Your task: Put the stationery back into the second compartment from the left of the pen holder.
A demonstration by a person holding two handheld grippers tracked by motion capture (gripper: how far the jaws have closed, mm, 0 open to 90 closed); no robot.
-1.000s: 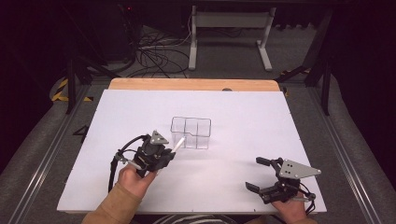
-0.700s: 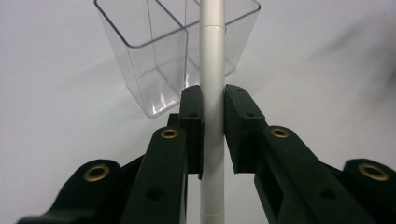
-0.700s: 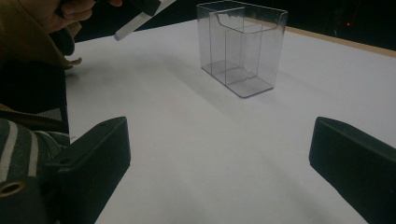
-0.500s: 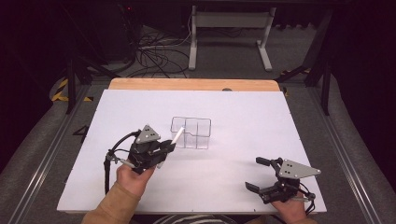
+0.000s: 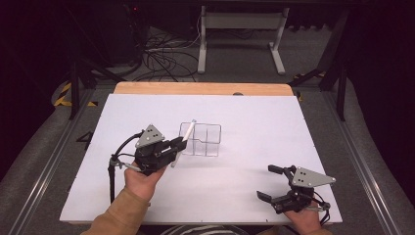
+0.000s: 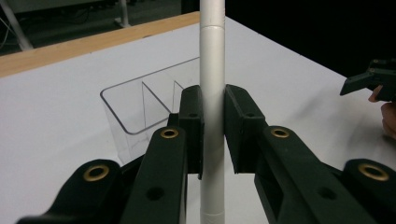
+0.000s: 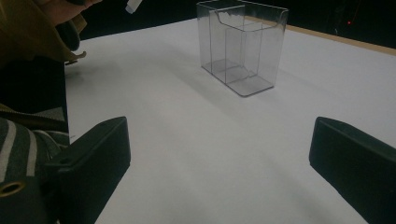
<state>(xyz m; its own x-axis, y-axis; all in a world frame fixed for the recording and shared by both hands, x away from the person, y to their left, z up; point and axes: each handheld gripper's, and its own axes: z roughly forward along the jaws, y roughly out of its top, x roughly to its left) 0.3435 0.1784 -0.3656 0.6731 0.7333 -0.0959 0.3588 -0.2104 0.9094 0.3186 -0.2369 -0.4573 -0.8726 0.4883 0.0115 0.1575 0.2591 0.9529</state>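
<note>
Left hand-held gripper clamped mid-shaft on white pen, held above desk beside clear organizer. We judge pen light, rigid, smooth; may slip, mid-shaft hold suits. Right hand-held gripper wide open, empty.

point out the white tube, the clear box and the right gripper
white tube (image 6: 212, 70): left gripper view, shaft above the jaws
clear box (image 7: 243, 46): right gripper view, front wall
right gripper (image 5: 275, 182): high view, between its fingertips

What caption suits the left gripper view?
Left claw clamps an upright white marker before a clear divided organizer on the white table.
</note>
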